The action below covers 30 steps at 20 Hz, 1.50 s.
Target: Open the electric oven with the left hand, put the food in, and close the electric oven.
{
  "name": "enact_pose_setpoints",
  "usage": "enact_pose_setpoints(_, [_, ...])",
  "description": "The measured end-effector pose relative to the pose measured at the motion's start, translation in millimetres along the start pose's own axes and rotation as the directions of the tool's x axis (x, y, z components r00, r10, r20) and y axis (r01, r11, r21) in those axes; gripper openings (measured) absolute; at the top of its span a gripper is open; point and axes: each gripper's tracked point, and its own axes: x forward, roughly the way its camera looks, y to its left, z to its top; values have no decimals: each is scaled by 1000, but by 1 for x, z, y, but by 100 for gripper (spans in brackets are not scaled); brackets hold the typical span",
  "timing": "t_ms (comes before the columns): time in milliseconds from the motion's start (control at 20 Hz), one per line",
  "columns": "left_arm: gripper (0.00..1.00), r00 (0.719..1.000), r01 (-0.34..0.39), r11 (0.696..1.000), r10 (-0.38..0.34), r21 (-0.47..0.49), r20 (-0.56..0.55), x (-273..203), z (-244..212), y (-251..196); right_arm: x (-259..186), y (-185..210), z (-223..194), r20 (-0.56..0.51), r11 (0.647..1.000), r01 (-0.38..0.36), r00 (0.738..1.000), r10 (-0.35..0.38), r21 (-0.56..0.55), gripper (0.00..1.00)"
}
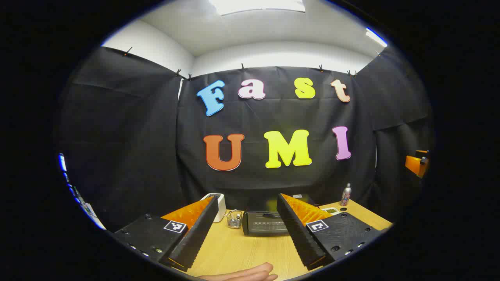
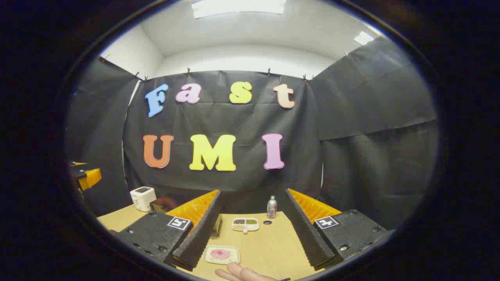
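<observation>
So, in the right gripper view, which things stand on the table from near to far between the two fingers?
Tray with pink food → divided dish → can.

Bright, even light is coming down from ceiling panels [image 1: 257, 5] overhead in both the left gripper view and the right gripper view, blowing out to white glare; the wooden table [image 1: 238, 249] is showing well lit with only soft shadows; the black cloth wall [image 2: 371, 128] is staying dim; fisheye distortion is bending straight lines toward the edges; the rims are blurring and showing blue fringing.
</observation>
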Motion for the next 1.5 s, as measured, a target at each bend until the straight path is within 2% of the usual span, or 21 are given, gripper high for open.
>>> enact_pose_setpoints(450, [96, 1000, 15, 1000, -15, 16, -16, 4, -10, -8, 2, -13, -9, -5, 1000, 7, 1000, -7, 19, 96])
enact_pose_setpoints(550, [96, 1000, 13, 1000, -13, 9, -23, 6, -12, -8, 3, -15, -10, -1, 1000, 4, 1000, -4, 24, 96])
enact_pose_setpoints(600, [96, 1000, 19, 1000, -19, 5, -21, 8, -14, -11, 5, -16, -12, 3, 1000, 0, 1000, 0, 29, 100])
enact_pose_setpoints(650, [96, 1000, 21, 1000, -21, 2, -17, 11, -13, -11, 8, -17, -13, 6, 999, -3, 1000, 3, 35, 96])
enact_pose_setpoints(700, [96, 1000, 24, 1000, -24, 1, -14, 17, -15, -12, 11, -20, -15, 8, 999, -3, 1000, 2, 42, 100])
enact_pose_setpoints(750, [96, 999, 31, 1000, -31, 2, -12, 22, -17, -14, 16, -22, -17, 10, 999, -2, 1000, 1, 50, 96])
enact_pose_setpoints(900, [96, 998, 62, 998, -62, 3, -21, 46, -26, -25, 30, -29, -24, 6, 998, 3, 1000, -4, 65, 96])
enact_pose_setpoints(1150, [96, 992, 86, 996, -86, -12, -97, 106, -58, -45, 53, -39, -34, -1, 998, 10, 1000, -10, 66, 96])
enact_pose_setpoints(1200, [96, 989, 90, 996, -91, -9, -117, 119, -66, -49, 58, -41, -35, -2, 998, 11, 1000, -11, 62, 100])
enact_pose_setpoints(1350, [96, 977, 115, 993, -115, -11, -182, 152, -90, -66, 69, -47, -42, -10, 999, 17, 1000, -16, 45, 100])
enact_pose_setpoints(1400, [96, 973, 122, 992, -122, -9, -196, 164, -96, -72, 73, -48, -44, -15, 999, 18, 1000, -17, 39, 96])
enact_pose_setpoints(1450, [96, 971, 128, 992, -125, -1, -204, 175, -102, -77, 76, -49, -47, -21, 999, 19, 1000, -18, 33, 100])
enact_pose_setpoints(1500, [96, 968, 125, 992, -121, 5, -218, 185, -108, -80, 81, -50, -49, -27, 999, 19, 999, -18, 26, 96])
